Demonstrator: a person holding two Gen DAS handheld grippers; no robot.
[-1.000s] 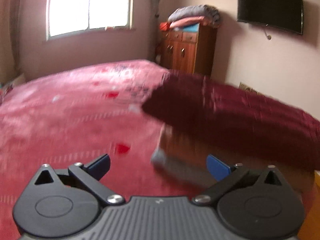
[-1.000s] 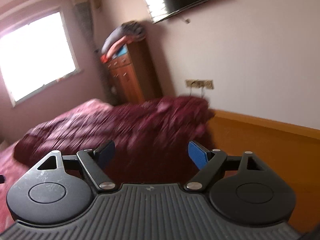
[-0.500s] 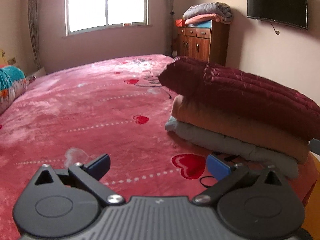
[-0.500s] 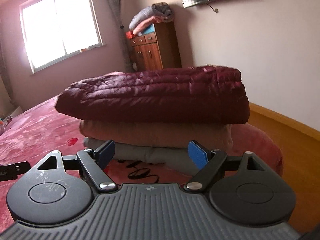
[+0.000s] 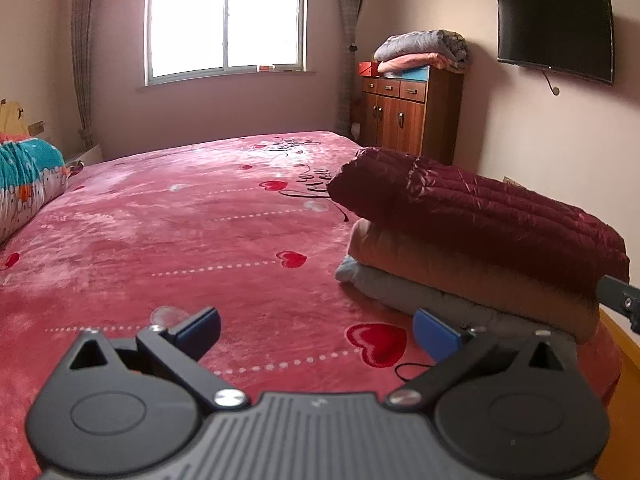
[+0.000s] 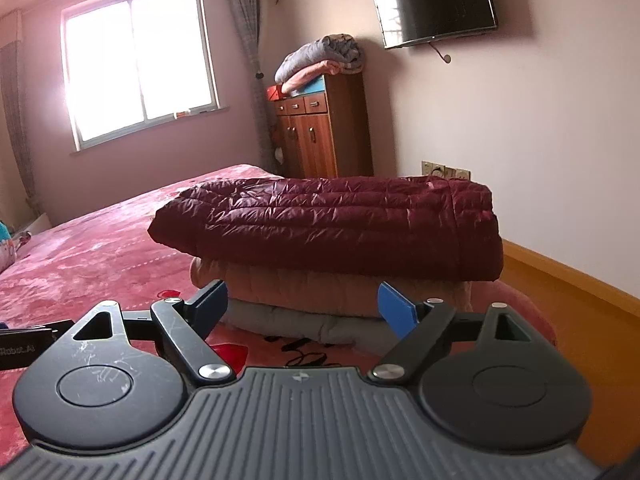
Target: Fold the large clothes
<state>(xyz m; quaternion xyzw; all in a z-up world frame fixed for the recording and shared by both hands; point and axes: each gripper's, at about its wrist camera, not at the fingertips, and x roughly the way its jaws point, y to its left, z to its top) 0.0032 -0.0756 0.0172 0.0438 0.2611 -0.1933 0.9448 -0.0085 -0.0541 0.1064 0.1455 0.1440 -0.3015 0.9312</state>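
three folded garments stacked at the corner of the pink heart-print bed (image 5: pixel 200 240): quilted maroon down jacket (image 6: pixel 332 224) on a tan padded garment (image 6: pixel 320 292) on a grey one (image 6: pixel 304 326). left gripper (image 5: pixel 316 328) and right gripper (image 6: pixel 302 304): both wide open, empty. since earlier frame, motion blur gone, both grippers further back.

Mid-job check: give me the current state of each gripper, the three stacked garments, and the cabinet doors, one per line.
left gripper: open, empty.
right gripper: open, empty, facing the stack.
maroon puffer jacket: folded, top of the stack.
tan garment: folded, middle layer.
grey garment: folded, bottom, on the bed.
cabinet: doors and drawers closed, folded blankets on top.
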